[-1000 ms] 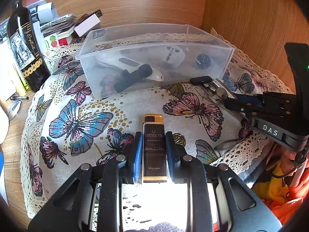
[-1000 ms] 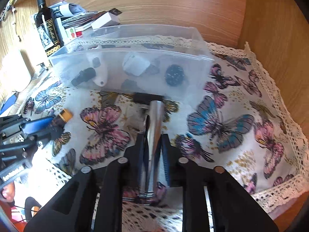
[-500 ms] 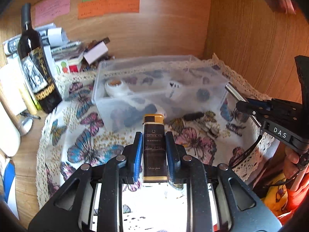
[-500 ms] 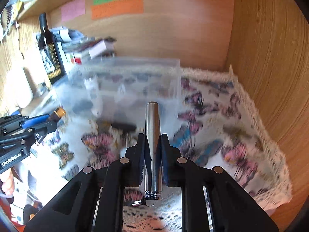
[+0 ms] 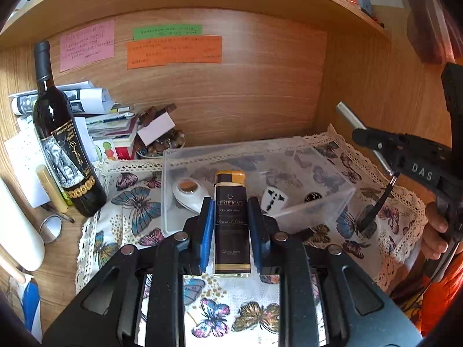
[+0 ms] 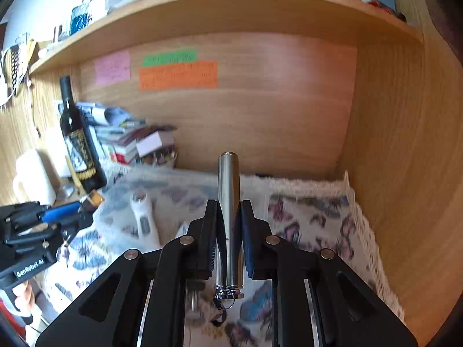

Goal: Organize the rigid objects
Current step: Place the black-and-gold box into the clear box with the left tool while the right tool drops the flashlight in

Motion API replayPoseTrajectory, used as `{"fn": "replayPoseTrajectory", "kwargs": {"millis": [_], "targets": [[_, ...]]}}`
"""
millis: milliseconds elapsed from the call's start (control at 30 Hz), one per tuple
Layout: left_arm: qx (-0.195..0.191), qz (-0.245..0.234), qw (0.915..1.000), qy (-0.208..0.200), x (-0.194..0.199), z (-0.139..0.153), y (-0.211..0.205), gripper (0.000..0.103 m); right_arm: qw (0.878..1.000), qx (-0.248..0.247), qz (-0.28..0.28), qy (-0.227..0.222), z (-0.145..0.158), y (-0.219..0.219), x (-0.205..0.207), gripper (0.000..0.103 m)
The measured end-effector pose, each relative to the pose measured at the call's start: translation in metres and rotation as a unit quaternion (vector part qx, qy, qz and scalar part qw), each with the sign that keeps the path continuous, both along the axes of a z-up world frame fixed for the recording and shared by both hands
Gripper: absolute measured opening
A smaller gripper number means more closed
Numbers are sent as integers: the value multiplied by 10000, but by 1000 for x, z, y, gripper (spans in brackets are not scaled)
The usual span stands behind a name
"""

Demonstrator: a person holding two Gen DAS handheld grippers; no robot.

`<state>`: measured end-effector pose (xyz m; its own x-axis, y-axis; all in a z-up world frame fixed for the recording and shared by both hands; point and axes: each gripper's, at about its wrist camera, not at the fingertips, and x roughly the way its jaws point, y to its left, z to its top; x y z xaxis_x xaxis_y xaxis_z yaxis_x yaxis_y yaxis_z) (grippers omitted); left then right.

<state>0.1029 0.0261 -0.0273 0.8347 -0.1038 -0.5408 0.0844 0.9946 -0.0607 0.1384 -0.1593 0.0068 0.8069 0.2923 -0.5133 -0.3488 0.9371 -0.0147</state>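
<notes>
So both grippers are loaded and up off the butterfly tablecloth (image 5: 136, 214).

Biggest thing around is the clear plastic bin (image 5: 289, 156) sitting on the cloth near the back wall, with a dark wine bottle (image 5: 60, 144) off to its left. The left gripper (image 5: 230, 225) is clamped on a dark lighter with a gold cap (image 5: 231, 217), held in front of the bin. The right gripper (image 6: 229, 237) is pinching a silver metal tube (image 6: 228, 202) with a keyring dangling from its near end.

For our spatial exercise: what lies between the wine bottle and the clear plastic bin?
In the left wrist view, only butterfly cloth separates the wine bottle from the clear plastic bin.
</notes>
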Motion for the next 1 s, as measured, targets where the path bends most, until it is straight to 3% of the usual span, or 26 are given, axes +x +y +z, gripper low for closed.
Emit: {"fn": "replayPoseTrajectory", "kwargs": {"millis": [167,300,733,1000], "targets": [[-114,91,9999,-31,19,10,11,23,9997,-48,73,-242,14,8,20,14],[-167,86,9998,48,36,9,15,23,9997,-100,184,-132,7,16,36,14],[-140,-102,9968,781,78,-37,5,23,9922,-652,437,970,-60,43,77,14],[-229,-79,9949,983,87,-51,8,23,9859,-940,555,1269,-79,51,82,14]]}}
